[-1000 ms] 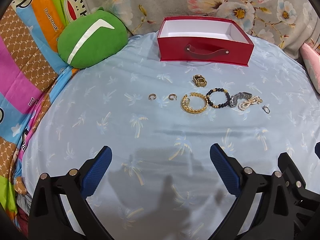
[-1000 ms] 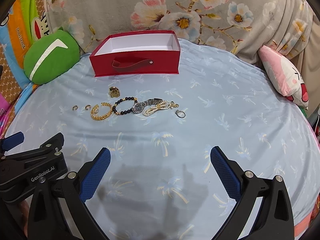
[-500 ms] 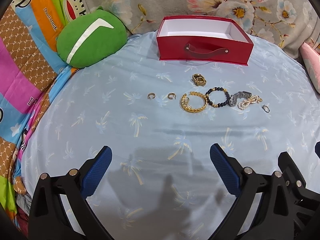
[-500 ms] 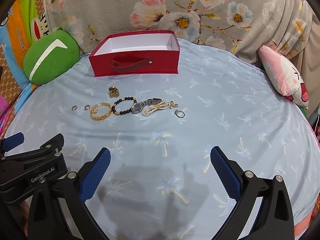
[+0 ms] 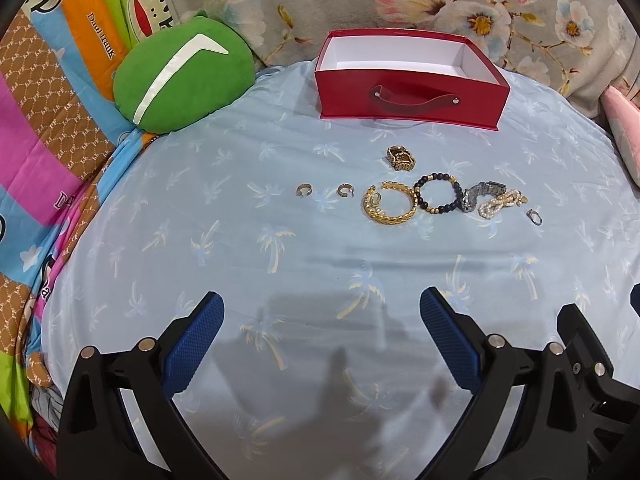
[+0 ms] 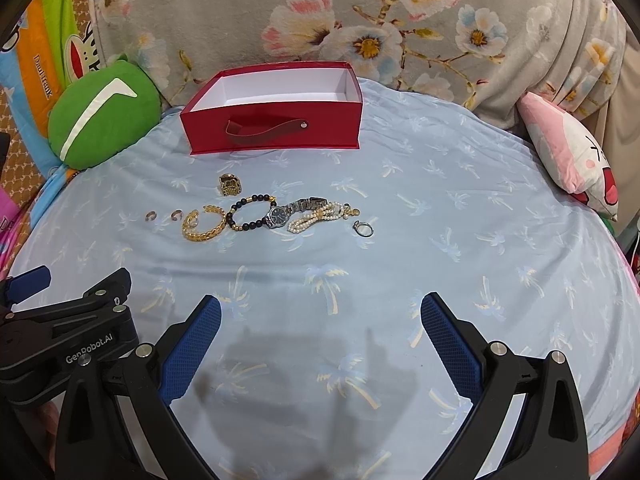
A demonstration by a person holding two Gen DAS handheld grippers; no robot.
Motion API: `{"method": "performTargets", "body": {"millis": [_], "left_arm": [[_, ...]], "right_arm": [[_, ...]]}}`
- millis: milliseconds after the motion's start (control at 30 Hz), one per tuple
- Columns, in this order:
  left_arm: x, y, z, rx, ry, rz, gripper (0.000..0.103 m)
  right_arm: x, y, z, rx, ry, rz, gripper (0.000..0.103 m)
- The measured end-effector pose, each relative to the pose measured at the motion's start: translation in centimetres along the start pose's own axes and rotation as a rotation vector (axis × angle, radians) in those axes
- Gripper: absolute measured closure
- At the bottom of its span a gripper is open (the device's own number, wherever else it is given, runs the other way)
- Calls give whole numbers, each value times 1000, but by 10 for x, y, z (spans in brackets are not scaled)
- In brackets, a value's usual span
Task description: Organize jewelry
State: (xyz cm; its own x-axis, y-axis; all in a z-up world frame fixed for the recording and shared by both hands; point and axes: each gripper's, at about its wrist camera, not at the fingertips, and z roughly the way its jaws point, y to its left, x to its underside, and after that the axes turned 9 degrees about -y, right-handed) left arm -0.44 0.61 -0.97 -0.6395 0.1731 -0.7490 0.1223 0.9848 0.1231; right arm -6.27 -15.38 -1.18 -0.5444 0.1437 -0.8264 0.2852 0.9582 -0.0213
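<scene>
Both grippers, left (image 5: pixel 320 320) & right (image 6: pixel 320 320), hang w/ jaws spread wide, nothing held. Jewelry row (image 6: pixel 260 216) lies on the blue bed sheet (image 6: pixel 440 240) at 12 o'clock; empty red box (image 6: pixel 276 136) just behind it.

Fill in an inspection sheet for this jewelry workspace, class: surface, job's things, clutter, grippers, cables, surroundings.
Surface: blue sheet with palm print, wrinkled.
Job's things: red box open, looks empty; in front, a row of two cuffs, gold bangle, bead bracelet, watch, pearls, ring; gold ring nearer the box.
Clutter: nothing seen.
Grippers: left and right open, holding nothing.
Cables: nothing seen.
Surroundings: green cushion, pink pillow, floral cloth.
</scene>
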Motion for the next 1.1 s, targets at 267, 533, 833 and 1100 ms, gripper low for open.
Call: {"method": "performTargets", "body": {"millis": [267, 533, 833, 1100], "left_arm": [[4, 2, 6, 9, 8, -4, 7], [2, 11, 24, 24, 32, -39, 7], [-6, 39, 59, -31, 50, -111, 7], [-13, 55, 89, -34, 72, -130, 7]], "right_arm": [[1, 1, 8, -17, 22, 12, 5], [3, 4, 29, 5, 16, -22, 5], [-13, 16, 74, -62, 33, -25, 8], [-31, 29, 118, -87, 51, -24, 19]]}}
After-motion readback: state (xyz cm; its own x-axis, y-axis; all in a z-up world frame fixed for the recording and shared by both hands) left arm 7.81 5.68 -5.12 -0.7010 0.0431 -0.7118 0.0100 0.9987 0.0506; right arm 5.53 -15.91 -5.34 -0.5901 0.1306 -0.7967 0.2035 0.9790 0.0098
